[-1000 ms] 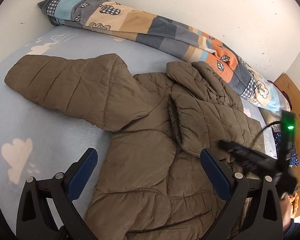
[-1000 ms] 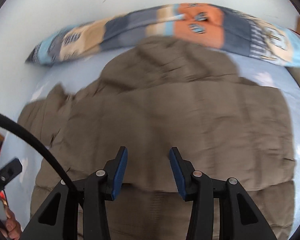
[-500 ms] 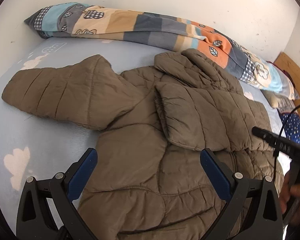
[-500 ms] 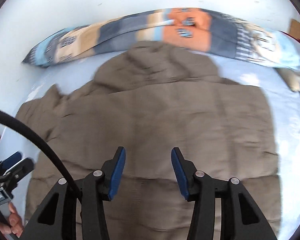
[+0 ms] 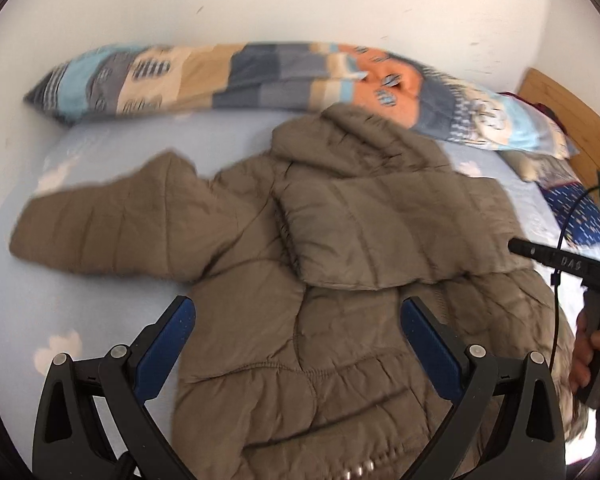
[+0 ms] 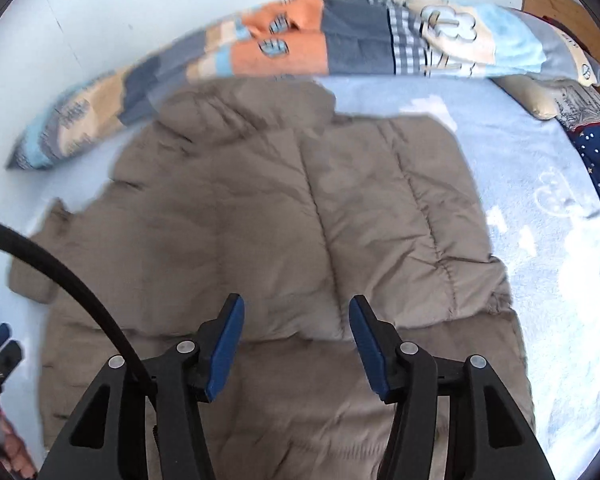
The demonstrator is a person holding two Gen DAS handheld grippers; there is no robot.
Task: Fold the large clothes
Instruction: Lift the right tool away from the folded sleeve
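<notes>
Right gripper [image 6: 296,344] above jacket [image 6: 284,216], jaws just opening wider than before, nothing between. Left gripper [image 5: 298,334] wide open, empty, pulled back toward 6 o'clock; one sleeve [image 5: 380,236] folded across chest.

Matt quilted cloth jacket [image 5: 340,280] on a soft fleecy sheet [image 6: 520,184]; smooth wooden headboard [image 5: 560,112].

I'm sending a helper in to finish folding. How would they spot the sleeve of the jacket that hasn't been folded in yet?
On the pale blue bed lies a brown quilted jacket, its hood toward the patchwork quilt along the wall. The unfolded sleeve sticks out sideways onto bare sheet, while the other sleeve lies folded across the jacket's body.
</notes>
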